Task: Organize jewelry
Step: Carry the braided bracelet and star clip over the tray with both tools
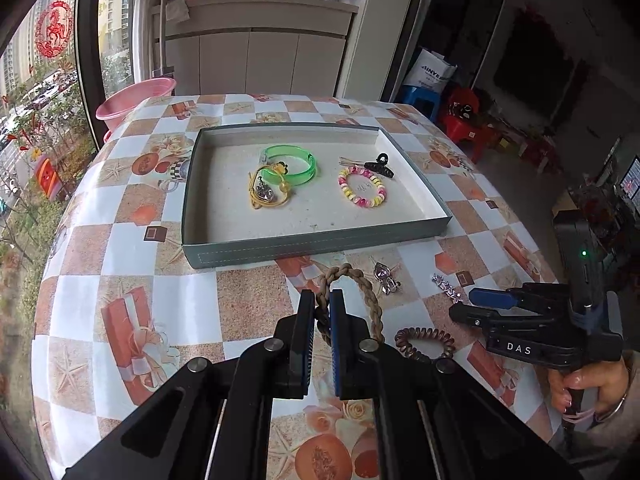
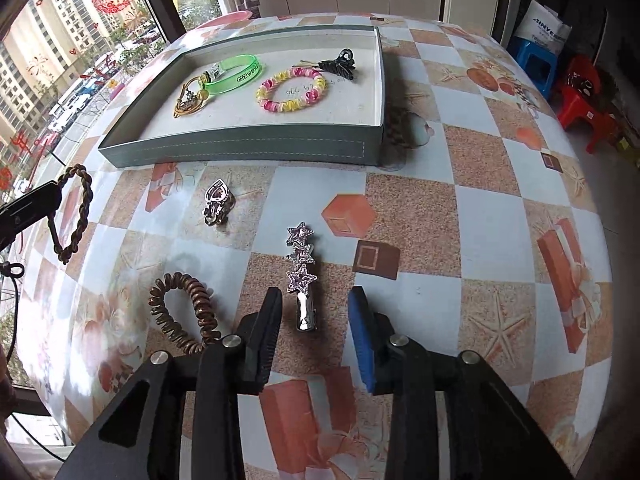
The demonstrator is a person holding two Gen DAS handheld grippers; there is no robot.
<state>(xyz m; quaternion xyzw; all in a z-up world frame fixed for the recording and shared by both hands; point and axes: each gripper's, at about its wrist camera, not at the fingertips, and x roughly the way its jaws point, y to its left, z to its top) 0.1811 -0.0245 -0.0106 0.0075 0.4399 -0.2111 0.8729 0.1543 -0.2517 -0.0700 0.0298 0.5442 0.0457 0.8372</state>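
1. Left gripper (image 1: pixel 319 312): jaws closed on the brown braided-cord hair loop (image 1: pixel 362 292), pinched at the loop's near-left strand, which stands up from the checked oilcloth table (image 1: pixel 248 304). The braid is judged light, soft and limp; it will sag from one grip point but is rough enough not to slip.

2. Brown spiral coil hair tie (image 2: pixel 182 312): lying flat on the table at about 9 o'clock from the right gripper's tips. Judged springy and stretchy; best taken across one side of the ring.

3. Silver heart-shaped hair claw (image 2: pixel 218 202): resting at about 11 o'clock from the right gripper, well apart from it. Judged rigid, light, with smooth faces.

4. Grey shallow tray with pale lining (image 2: pixel 240 148): at 12 o'clock, already holding a green translucent bangle (image 2: pixel 240 70), a yellow cord bracelet (image 2: pixel 188 102), a pink-and-yellow coil tie (image 2: pixel 292 90) and a black claw clip (image 2: pixel 338 65).

5. Silver star-studded metal hair clip (image 2: pixel 302 276): lying lengthwise between the jaws. Judged stiff, thin, slippery; the plain shank near the tips offers flatter purchase than the stones.

6. Right gripper (image 2: pixel 316 312): jaws parted, straddling the clip without touching it.
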